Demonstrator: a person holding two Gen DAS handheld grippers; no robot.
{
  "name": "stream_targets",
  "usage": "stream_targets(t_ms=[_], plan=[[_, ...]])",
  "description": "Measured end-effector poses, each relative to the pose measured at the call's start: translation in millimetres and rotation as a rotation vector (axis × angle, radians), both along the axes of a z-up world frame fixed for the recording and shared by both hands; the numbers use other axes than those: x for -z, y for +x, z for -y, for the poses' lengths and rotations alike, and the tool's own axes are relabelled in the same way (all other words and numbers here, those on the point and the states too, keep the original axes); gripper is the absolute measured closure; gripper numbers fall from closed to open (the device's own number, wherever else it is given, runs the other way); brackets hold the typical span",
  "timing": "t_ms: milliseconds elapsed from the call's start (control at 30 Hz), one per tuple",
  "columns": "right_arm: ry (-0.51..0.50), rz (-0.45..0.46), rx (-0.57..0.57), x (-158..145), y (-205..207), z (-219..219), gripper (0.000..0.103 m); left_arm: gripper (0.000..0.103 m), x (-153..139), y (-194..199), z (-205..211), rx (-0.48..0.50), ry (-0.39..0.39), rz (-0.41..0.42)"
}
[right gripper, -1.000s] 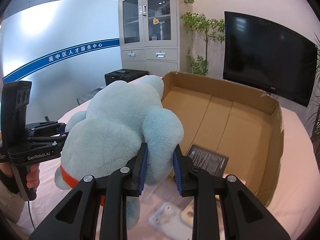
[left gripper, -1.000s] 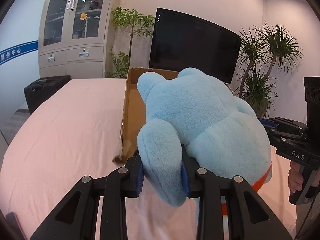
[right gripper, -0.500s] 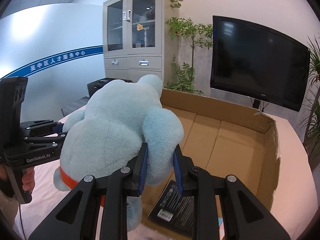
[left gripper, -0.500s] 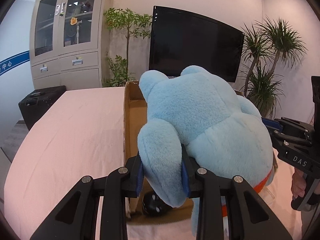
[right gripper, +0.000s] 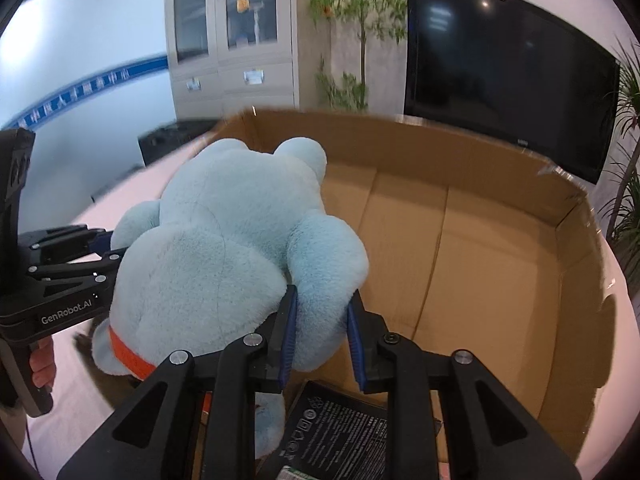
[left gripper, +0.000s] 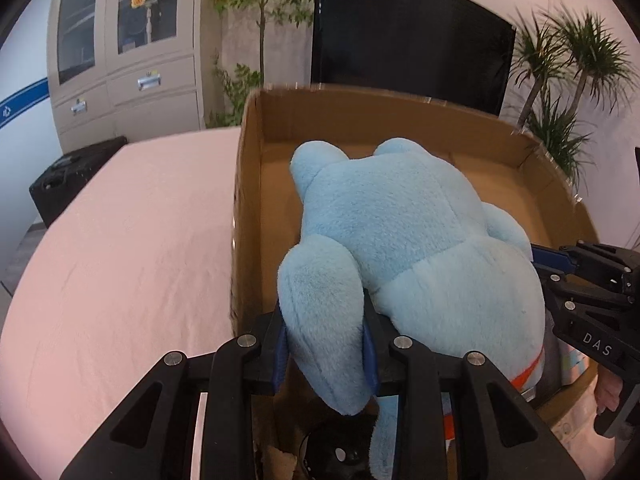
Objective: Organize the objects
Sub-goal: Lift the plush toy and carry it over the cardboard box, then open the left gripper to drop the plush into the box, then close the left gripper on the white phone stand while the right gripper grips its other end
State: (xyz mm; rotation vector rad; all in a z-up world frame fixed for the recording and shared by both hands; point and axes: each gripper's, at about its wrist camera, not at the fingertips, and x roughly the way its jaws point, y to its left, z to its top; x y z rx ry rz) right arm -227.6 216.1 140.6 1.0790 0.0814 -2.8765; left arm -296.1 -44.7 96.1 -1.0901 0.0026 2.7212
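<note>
Since the earlier frames the plush has moved from beside the box to over its inside. The left gripper pinches one limb between its fingers; the right gripper pinches another. Below lies a black packet, on the pink surface.

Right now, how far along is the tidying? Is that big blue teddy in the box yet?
Nearly. Already in the cardboard box: a black printed packet at the near end. In hand: the blue plush toy, pinched by a limb in each of the left gripper and right gripper, over the open box. Left: set it down and let go. Whether it touches the bottom cannot be seen.
</note>
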Motion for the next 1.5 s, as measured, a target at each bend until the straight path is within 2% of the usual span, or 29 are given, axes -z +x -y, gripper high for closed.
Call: stream_targets(t_ms=[33, 133, 300, 367, 400, 433, 500, 567, 700, 833, 967, 1100, 1267, 1400, 1500], plan=[[0.009, 0.026, 0.003, 4, -4, 1, 0.081, 0.076, 8, 0, -1, -0.003, -0.012, 0.019], [0.042, 0.111, 0.006, 22, -13, 3, 0.079, 0.075, 13, 2, -11, 0.003, -0.065, -0.002], [0.054, 0.135, 0.027, 19, -9, -4, 0.073, 0.066, 11, 12, -14, -0.024, -0.099, -0.005], [0.053, 0.138, 0.026, 13, -3, -8, 0.064, 0.063, 3, 23, -12, -0.035, -0.102, -0.037], [0.049, 0.130, 0.040, 11, 3, -10, 0.046, 0.050, -2, 29, -12, -0.048, -0.111, -0.053], [0.043, 0.105, 0.060, 4, 11, -14, 0.033, 0.041, -8, 37, -12, -0.057, -0.120, -0.074], [0.006, 0.054, 0.070, -11, 30, -21, 0.032, 0.027, -19, 49, -14, -0.061, -0.135, -0.119], [-0.028, 0.023, 0.064, -25, 50, -27, 0.032, 0.025, -32, 65, -17, -0.080, -0.152, -0.167], [-0.083, -0.073, 0.061, -60, 96, -44, 0.030, 0.019, -61, 106, -29, -0.021, -0.069, -0.227], [-0.140, -0.155, 0.074, -90, 146, -71, 0.024, 0.010, -82, 149, -62, 0.124, -0.010, -0.252], [-0.191, -0.169, 0.085, -99, 178, -95, 0.024, 0.010, -88, 182, -106, 0.292, 0.027, -0.229], [-0.193, -0.140, 0.108, -83, 202, -108, 0.024, 0.010, -71, 204, -137, 0.404, 0.091, -0.158], [-0.234, -0.022, 0.092, -21, 228, -108, 0.024, 0.010, -17, 225, -143, 0.448, 0.131, -0.031], [-0.271, 0.096, -0.033, 31, 242, -86, 0.024, 0.010, 28, 237, -131, 0.480, 0.179, 0.085], [-0.262, 0.131, -0.131, 53, 246, -66, 0.024, 0.010, 57, 240, -120, 0.495, 0.157, 0.132]])
